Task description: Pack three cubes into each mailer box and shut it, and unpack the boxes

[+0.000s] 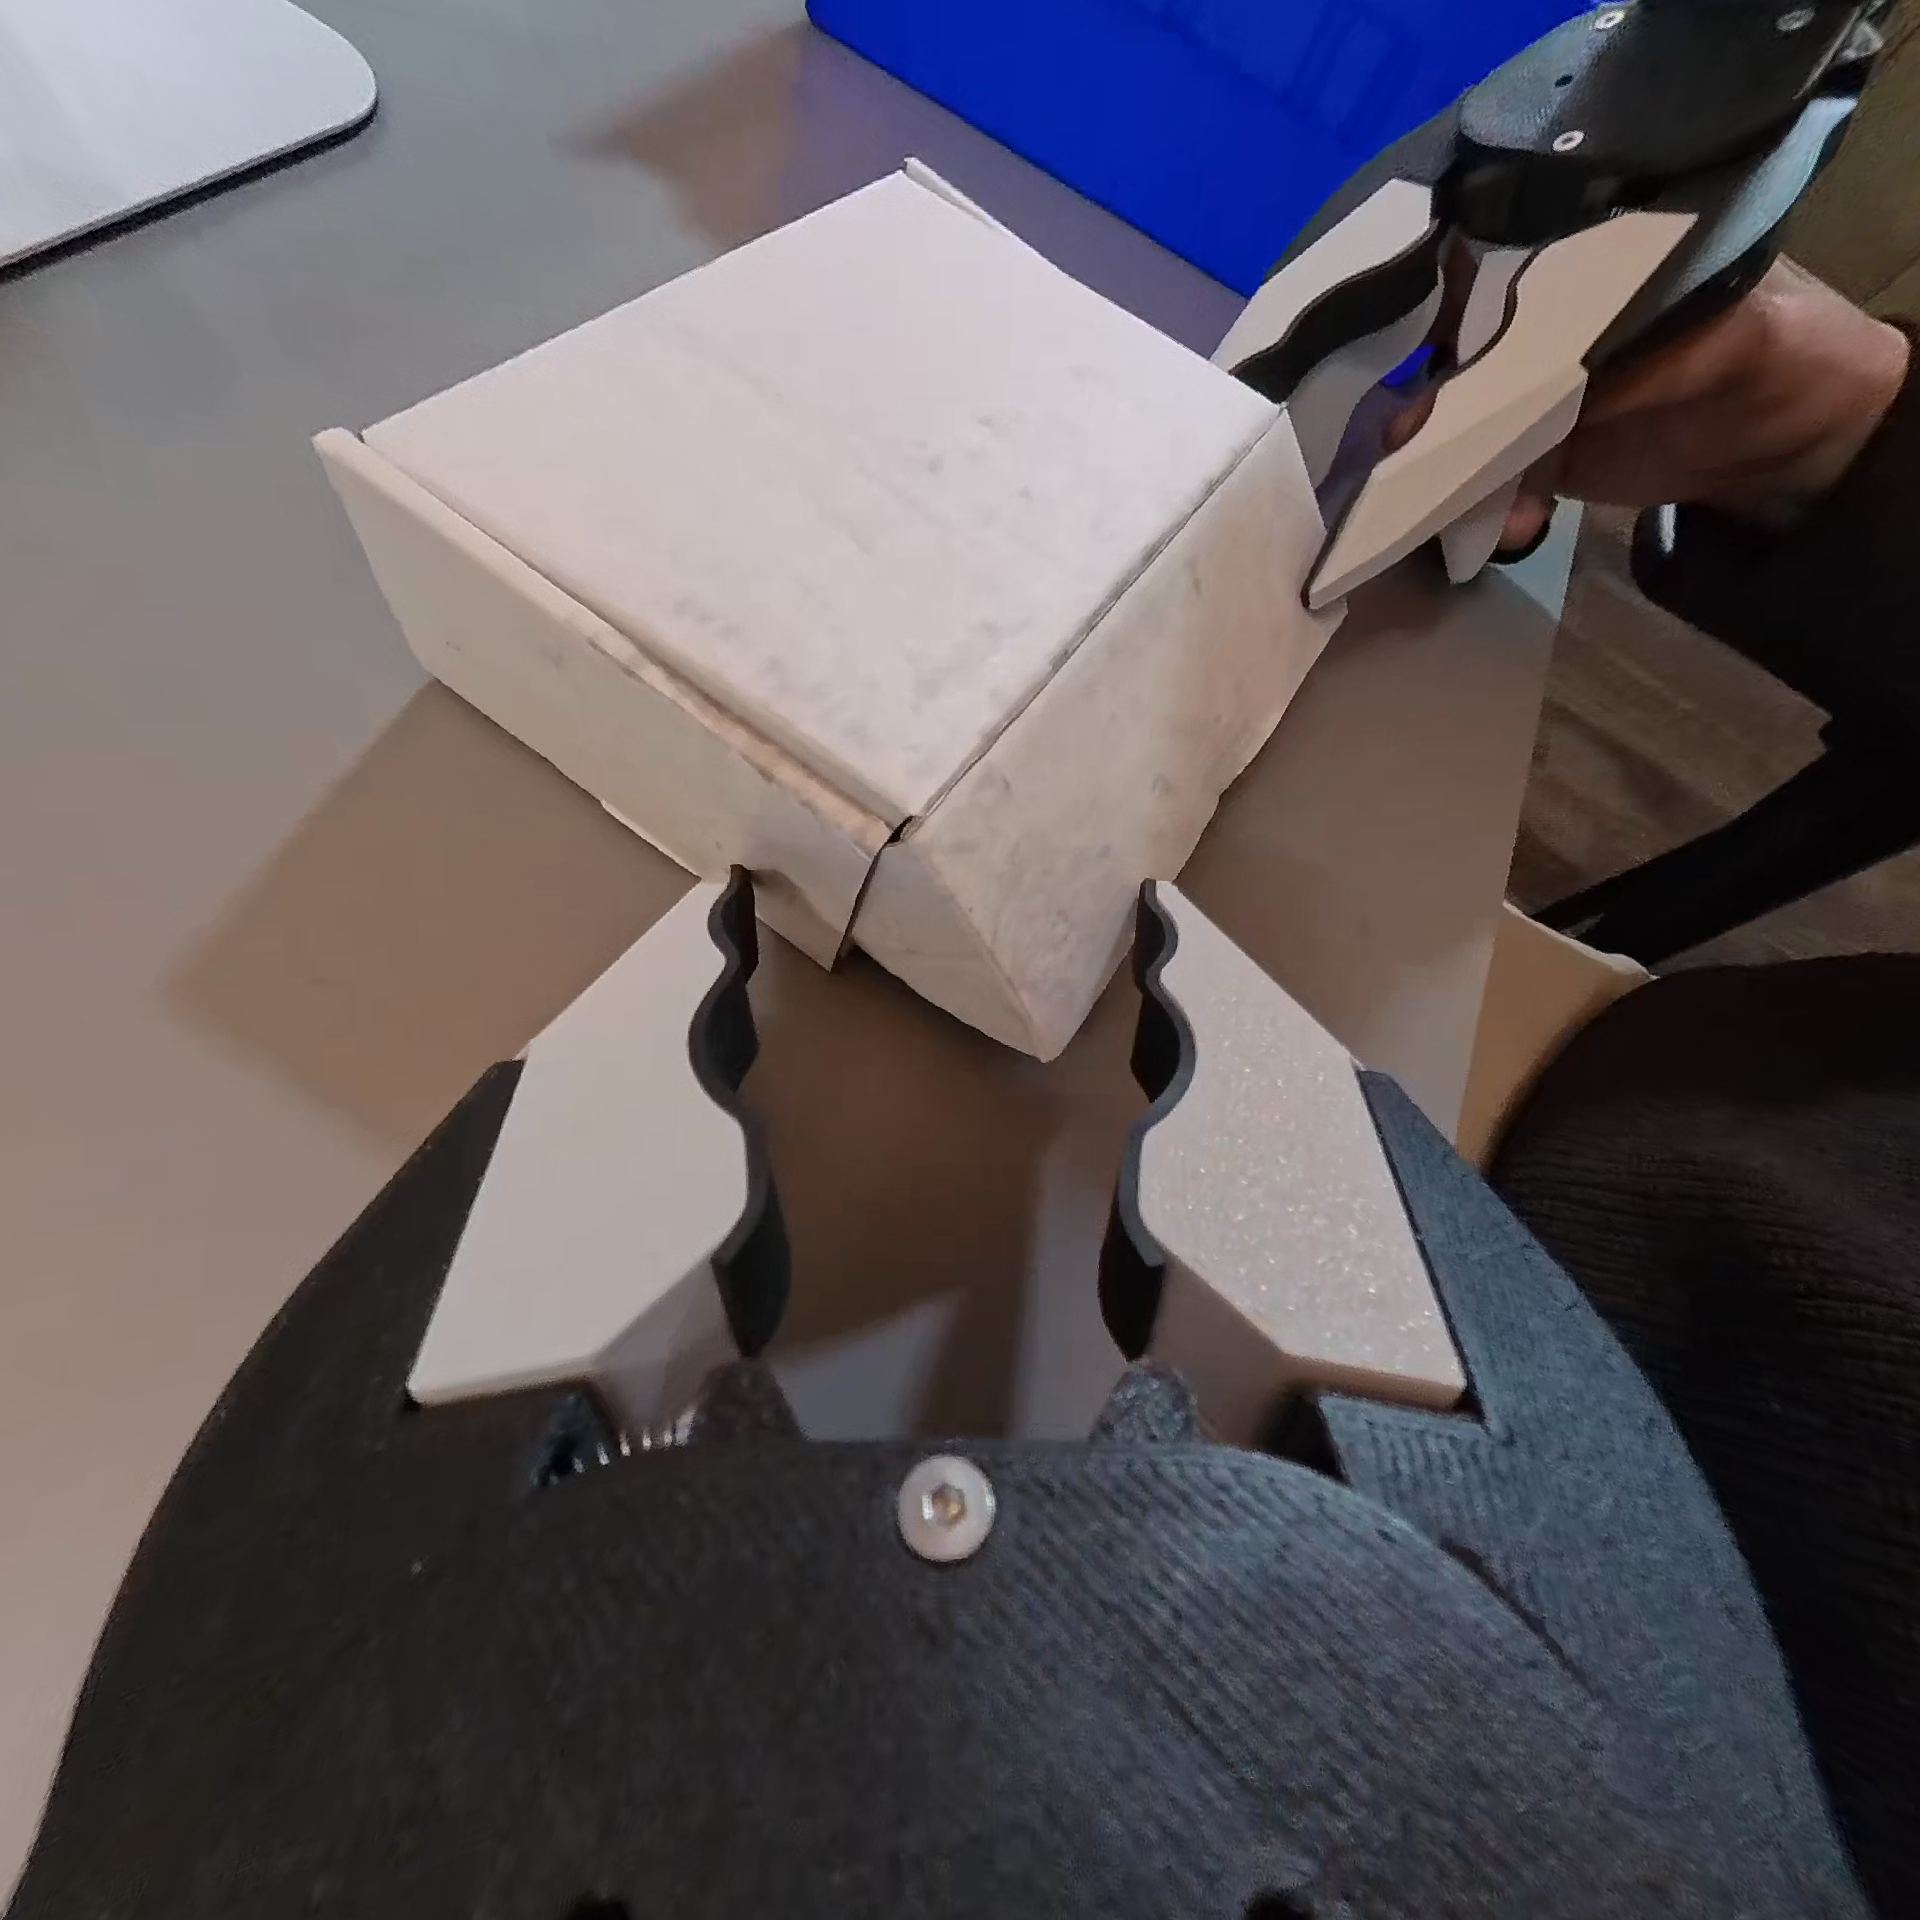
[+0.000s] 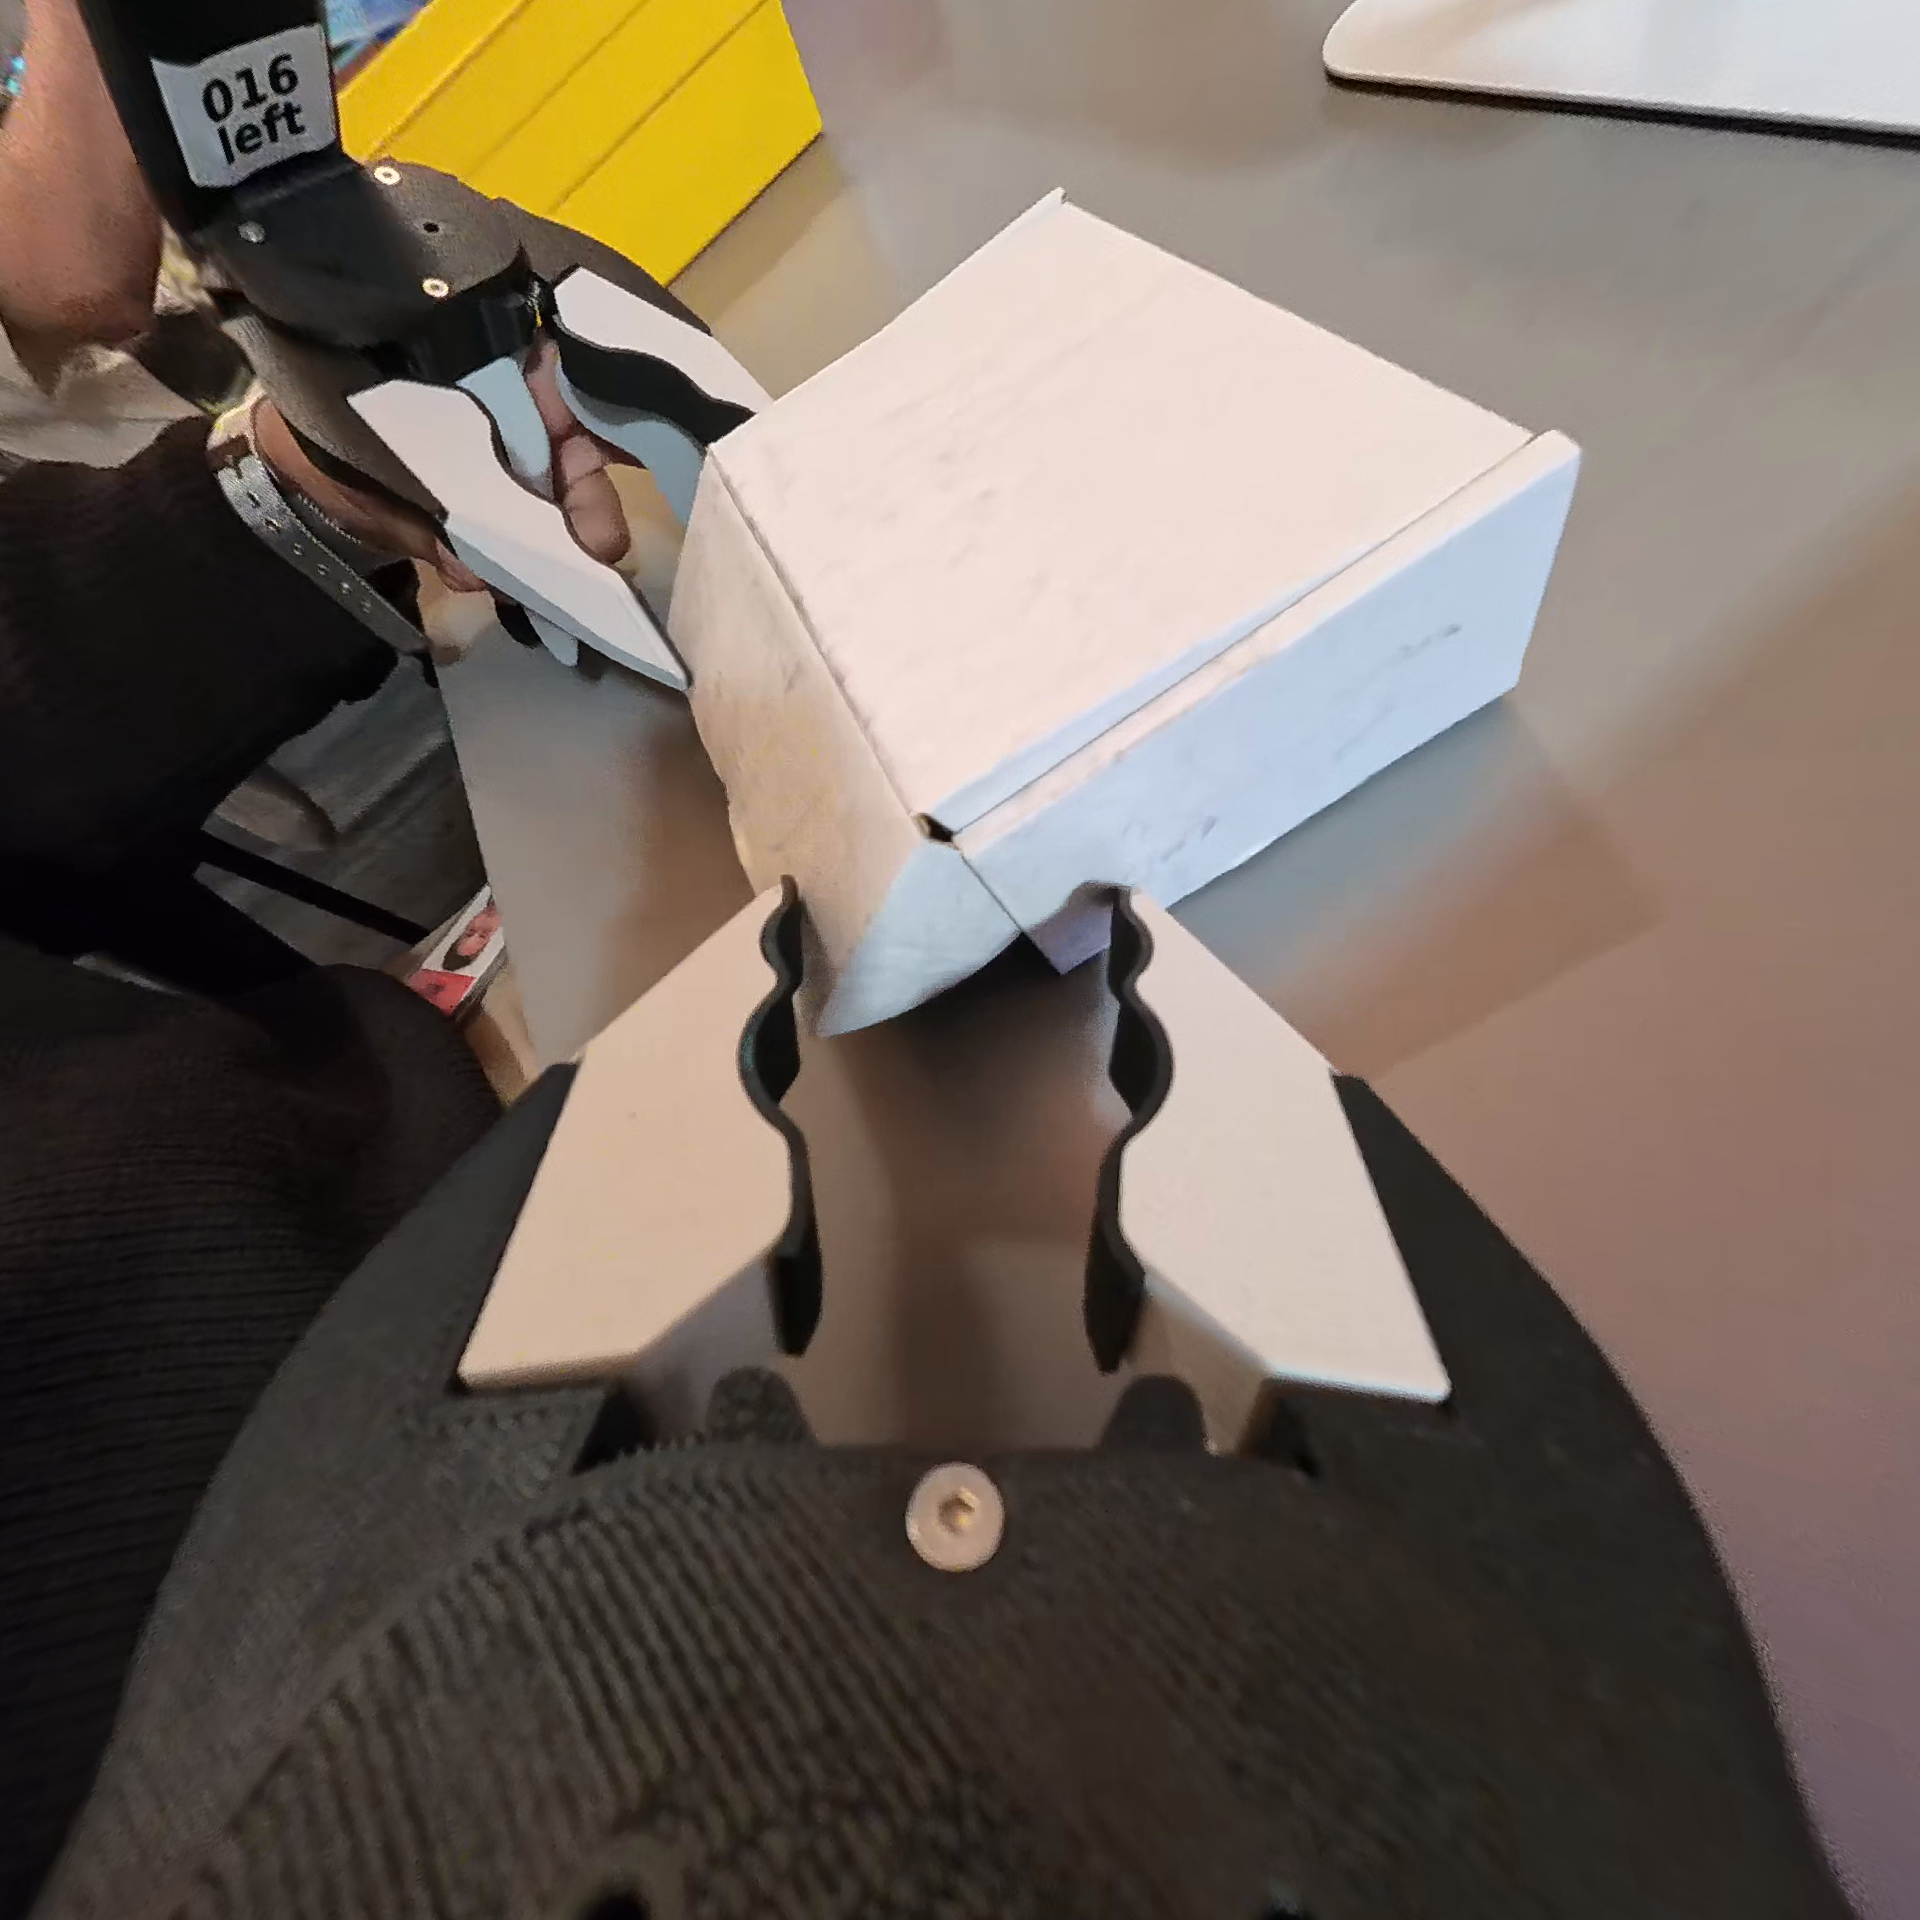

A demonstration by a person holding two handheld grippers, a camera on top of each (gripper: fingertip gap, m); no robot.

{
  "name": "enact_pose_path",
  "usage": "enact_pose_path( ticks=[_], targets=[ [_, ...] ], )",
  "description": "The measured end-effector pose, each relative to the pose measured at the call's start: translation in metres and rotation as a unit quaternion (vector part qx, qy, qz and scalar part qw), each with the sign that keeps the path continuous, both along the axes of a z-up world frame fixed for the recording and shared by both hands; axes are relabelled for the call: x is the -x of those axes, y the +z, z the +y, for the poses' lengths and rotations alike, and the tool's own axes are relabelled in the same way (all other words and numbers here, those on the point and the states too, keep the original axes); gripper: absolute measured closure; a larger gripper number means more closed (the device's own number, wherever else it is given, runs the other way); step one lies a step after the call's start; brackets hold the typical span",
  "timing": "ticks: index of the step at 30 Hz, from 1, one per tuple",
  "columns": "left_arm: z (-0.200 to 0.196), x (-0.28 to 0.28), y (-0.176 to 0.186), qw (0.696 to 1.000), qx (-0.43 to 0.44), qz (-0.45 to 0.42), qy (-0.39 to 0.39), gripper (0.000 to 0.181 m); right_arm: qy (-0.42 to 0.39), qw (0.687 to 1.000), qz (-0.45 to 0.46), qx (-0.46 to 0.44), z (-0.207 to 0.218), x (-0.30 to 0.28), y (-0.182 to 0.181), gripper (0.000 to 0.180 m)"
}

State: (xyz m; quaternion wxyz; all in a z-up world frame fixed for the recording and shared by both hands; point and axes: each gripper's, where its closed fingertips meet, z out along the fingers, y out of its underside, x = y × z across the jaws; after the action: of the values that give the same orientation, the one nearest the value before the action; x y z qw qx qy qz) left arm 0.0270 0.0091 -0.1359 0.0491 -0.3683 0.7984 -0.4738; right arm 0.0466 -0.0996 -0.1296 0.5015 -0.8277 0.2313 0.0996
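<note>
Box [image 1: 831, 582] corners between spread jaws.

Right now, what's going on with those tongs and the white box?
Left tongs open, right tongs open, each at a near corner. White mailer box shut, on grey table. Nothing in the way.

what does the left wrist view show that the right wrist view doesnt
Only the left wrist view shows a blue bin behind the box and the right gripper at the box's side.

Only the right wrist view shows a yellow bin and the left gripper at the box's side.

Both show the closed white mailer box on the grey table, each view's own gripper open around a near corner, and a white flat object behind.
</note>
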Motion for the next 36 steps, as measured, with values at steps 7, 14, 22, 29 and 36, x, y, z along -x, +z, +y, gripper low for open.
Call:
enact_pose_path(
  ticks=[7,14,22,29,36],
  targets=[
    [0.002,-0.004,-0.004,0.999,-0.032,-0.013,0.019,0.119,-0.006,1.0,-0.009,0.015,-0.001,-0.004,-0.004,0.131],
    [0.005,-0.006,-0.006,0.998,-0.045,-0.019,0.03,0.13,-0.012,0.998,-0.046,0.04,-0.003,-0.007,-0.007,0.139],
    [0.005,-0.006,-0.004,0.995,-0.075,-0.054,0.03,0.134,-0.006,0.995,-0.074,0.068,-0.006,-0.006,-0.008,0.142],
    [0.006,0.0,0.002,0.996,-0.054,-0.065,0.004,0.137,0.006,0.997,-0.059,0.054,-0.006,0.001,-0.006,0.142],
    [0.008,0.004,-0.002,0.99,-0.101,-0.099,-0.016,0.143,0.016,0.99,-0.108,0.093,-0.007,0.003,-0.008,0.146]
  ],
)
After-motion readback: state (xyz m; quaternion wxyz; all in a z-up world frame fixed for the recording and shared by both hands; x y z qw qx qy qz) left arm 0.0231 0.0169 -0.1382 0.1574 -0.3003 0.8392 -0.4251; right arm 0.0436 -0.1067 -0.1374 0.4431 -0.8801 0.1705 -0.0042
